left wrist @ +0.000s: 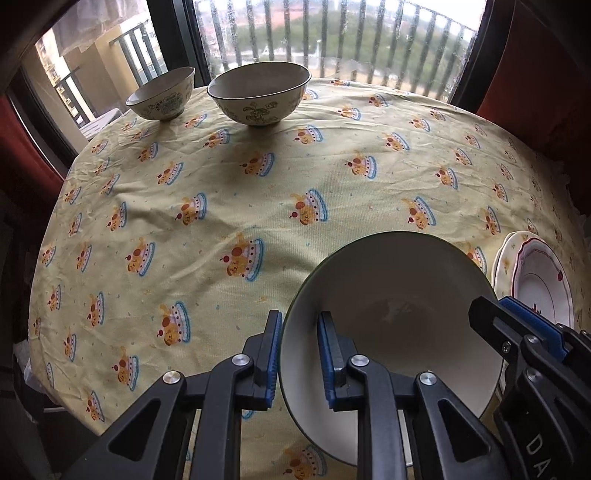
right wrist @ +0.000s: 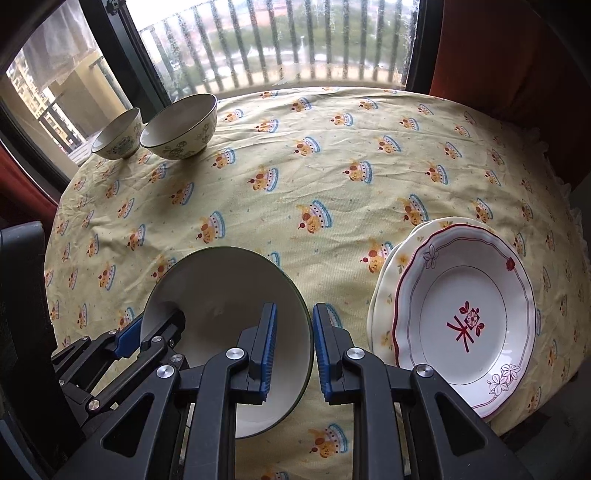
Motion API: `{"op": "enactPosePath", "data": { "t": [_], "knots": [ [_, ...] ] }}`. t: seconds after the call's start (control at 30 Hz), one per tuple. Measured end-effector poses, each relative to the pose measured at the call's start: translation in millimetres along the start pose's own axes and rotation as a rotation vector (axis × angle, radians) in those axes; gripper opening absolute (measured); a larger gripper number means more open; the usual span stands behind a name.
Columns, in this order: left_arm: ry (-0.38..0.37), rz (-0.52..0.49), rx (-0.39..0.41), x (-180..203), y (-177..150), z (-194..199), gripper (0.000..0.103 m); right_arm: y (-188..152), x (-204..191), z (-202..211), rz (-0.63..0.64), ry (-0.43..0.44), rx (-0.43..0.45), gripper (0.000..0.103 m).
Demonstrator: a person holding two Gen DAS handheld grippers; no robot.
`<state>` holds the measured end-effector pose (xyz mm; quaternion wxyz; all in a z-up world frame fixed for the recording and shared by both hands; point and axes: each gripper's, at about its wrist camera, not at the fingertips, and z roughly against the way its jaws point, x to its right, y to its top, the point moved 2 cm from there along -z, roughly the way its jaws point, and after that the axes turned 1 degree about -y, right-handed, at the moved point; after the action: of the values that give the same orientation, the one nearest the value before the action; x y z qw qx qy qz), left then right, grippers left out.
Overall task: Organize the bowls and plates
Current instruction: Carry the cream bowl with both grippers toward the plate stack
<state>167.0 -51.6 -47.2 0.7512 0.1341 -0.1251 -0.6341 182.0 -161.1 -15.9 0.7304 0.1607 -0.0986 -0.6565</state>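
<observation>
A large white bowl (left wrist: pixel 391 317) with a dark rim stands on the near part of the table. My left gripper (left wrist: pixel 299 350) straddles its left rim, one finger inside and one outside, with a gap at the rim. My right gripper (right wrist: pixel 293 347) straddles its right rim (right wrist: pixel 229 295) the same way, jaws apart. Each gripper shows in the other's view. Two patterned bowls, a small one (left wrist: pixel 162 94) and a bigger one (left wrist: pixel 258 92), stand at the far left. Two stacked plates (right wrist: pixel 465 314), the top one red-trimmed, lie at the near right.
The round table has a yellow cloth (left wrist: pixel 258 192) with cake prints. A window with railings (left wrist: pixel 332 29) is behind it. Red chair backs (right wrist: pixel 517 55) stand at the far right and left.
</observation>
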Motion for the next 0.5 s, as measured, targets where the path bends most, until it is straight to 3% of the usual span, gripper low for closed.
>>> {"op": "enactPosePath", "data": {
  "t": [0.4, 0.5],
  "knots": [
    [0.041, -0.005, 0.042, 5.4, 3.9, -4.9, 0.017, 3.8, 0.8, -7.7, 0.05, 0.009, 0.037, 0.023],
    [0.013, -0.009, 0.036, 7.1, 4.5, -5.4, 0.034, 4.3, 1.7, -9.8, 0.039, 0.011, 0.038, 0.027]
  ]
}}
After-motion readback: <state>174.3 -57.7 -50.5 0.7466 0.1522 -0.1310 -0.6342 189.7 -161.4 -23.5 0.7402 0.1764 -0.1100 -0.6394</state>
